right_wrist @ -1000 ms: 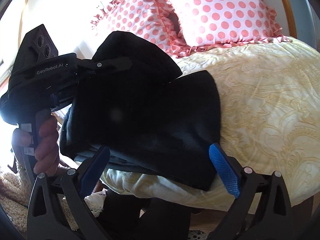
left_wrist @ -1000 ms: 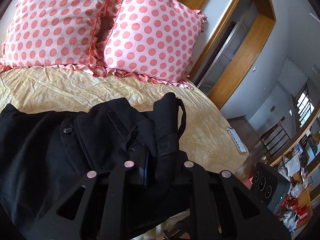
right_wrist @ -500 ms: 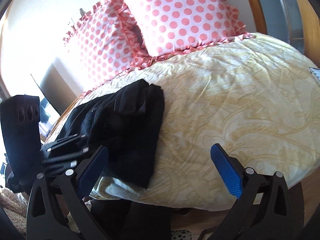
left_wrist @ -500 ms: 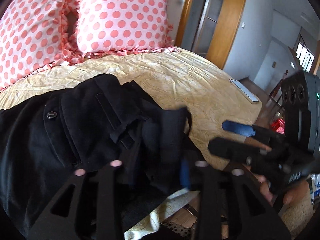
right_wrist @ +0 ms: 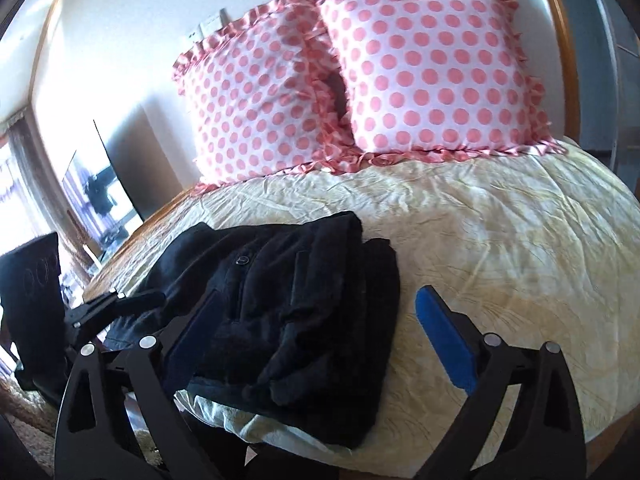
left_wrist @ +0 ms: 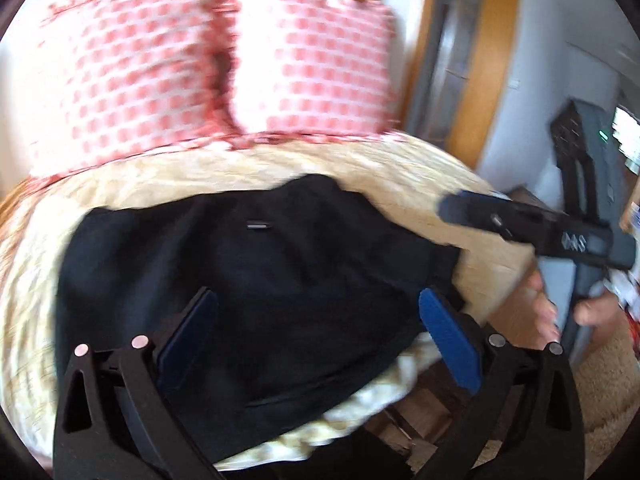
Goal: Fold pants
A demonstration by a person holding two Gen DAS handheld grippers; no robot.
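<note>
The black pants (left_wrist: 260, 280) lie folded in a compact bundle near the front edge of the yellow bedspread (left_wrist: 420, 176); they also show in the right wrist view (right_wrist: 304, 304). My left gripper (left_wrist: 320, 320) is open and empty, its blue pads either side above the bundle. My right gripper (right_wrist: 316, 320) is open and empty, hovering over the bundle's right part. The right gripper appears at the right of the left wrist view (left_wrist: 520, 228), held by a hand. The left gripper shows at the left in the right wrist view (right_wrist: 120, 304).
Two pink polka-dot pillows (right_wrist: 360, 92) lean against the headboard. The yellow bedspread (right_wrist: 500, 240) stretches right of the pants. A wooden door frame (left_wrist: 476, 80) stands at the right. A dark screen (right_wrist: 104, 184) stands left of the bed. The left wrist view is blurred by motion.
My left gripper let go of the pants, opened and pulled back. The pants now lie flat as a bundle on the bed. My right gripper stayed open and shifted toward the bundle.
</note>
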